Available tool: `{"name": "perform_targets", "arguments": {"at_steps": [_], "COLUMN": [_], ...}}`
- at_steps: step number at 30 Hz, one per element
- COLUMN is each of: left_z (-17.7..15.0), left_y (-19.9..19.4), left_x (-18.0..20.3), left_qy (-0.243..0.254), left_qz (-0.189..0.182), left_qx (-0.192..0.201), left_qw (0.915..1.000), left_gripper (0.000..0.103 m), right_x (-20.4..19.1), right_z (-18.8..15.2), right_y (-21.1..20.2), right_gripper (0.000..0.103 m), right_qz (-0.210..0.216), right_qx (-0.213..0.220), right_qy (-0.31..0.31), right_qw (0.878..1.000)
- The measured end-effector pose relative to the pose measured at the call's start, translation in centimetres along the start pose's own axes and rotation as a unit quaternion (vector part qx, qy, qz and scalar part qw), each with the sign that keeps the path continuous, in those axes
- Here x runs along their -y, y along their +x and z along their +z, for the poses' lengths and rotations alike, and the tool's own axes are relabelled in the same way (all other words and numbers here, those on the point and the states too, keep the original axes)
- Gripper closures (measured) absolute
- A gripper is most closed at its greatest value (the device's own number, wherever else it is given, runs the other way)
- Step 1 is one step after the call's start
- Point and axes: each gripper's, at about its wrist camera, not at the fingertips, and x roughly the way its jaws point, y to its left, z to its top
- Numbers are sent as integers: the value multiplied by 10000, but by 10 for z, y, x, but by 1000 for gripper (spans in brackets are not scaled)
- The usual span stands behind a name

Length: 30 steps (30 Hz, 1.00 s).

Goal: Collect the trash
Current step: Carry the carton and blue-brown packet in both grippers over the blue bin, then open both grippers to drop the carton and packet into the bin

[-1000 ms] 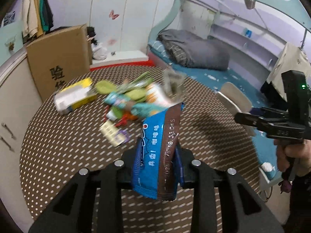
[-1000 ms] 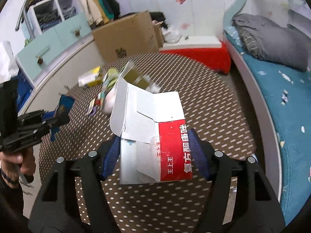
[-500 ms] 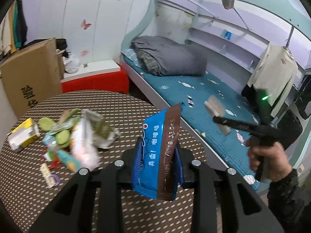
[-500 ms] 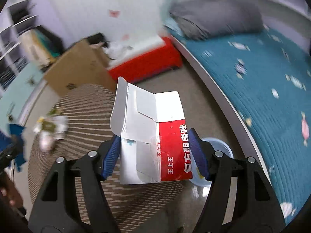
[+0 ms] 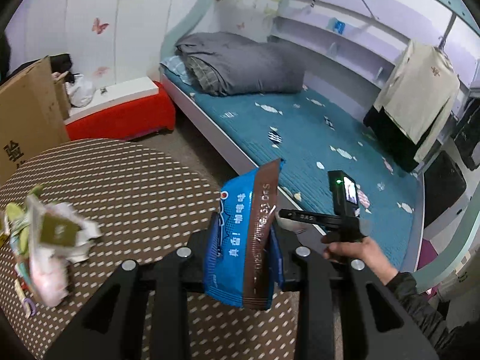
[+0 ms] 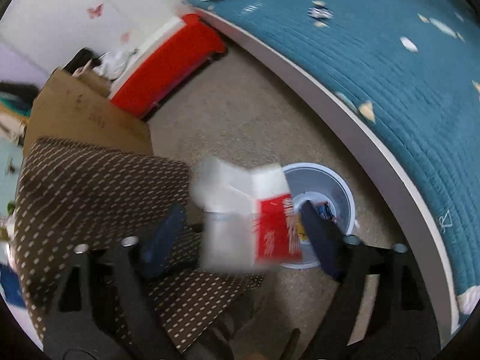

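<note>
Both grippers over the table edge, trash in view

Your left gripper (image 5: 244, 258) jaws pinched a blue wrapper (image 5: 244, 237) above the table (image 5: 126, 186); your right gripper's (image 6: 240, 234) jaws stood spread, a blurred red-and-white box (image 6: 243, 219) between them, over the bin (image 6: 330, 186) on the floor (image 6: 240, 114).

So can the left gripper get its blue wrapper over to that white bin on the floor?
Probably yes. The left gripper is shut on the blue wrapper above the table's edge. The white bin stands open-topped on bare carpet beside the table, under the right gripper and its red-and-white box.
</note>
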Motion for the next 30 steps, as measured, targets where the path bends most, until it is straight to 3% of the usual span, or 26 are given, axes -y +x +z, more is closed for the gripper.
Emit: {"name": "perform_targets", "arguments": {"at_steps": [9,19,22,24,25,30], "left_z": [18,23,25,27,29,36], "left_y": [81,179,197,207,209,186], "left_x": [54,96,100,101,101,90], "left_qy": [346,564,610,600,560,370], "left_qz": [-279,-425,-457,-373,-294,-184], "left_qx": [-525,-1364,-1508,-1560,-1537,-1234], "left_qw": [9976,9881,9856,9852,9861,9915], "left_gripper": [74,72,62,21,16,11], "right_x": [43,60,60,56,55,41], "right_z": [-11,-12,-11,-11,-12,-17], "right_y": [-60,-127,-138,-143,-145,-151], "right_gripper": [17,14,14,14,13,11], "right_qz": [194,251,245,256,262,274], "right_qx": [601,1238,1365,1418,1434,1482], "right_qy": [330,461,467,428,418,333], "right_qw": [9975,9909,9892,9886,9884,9880]}}
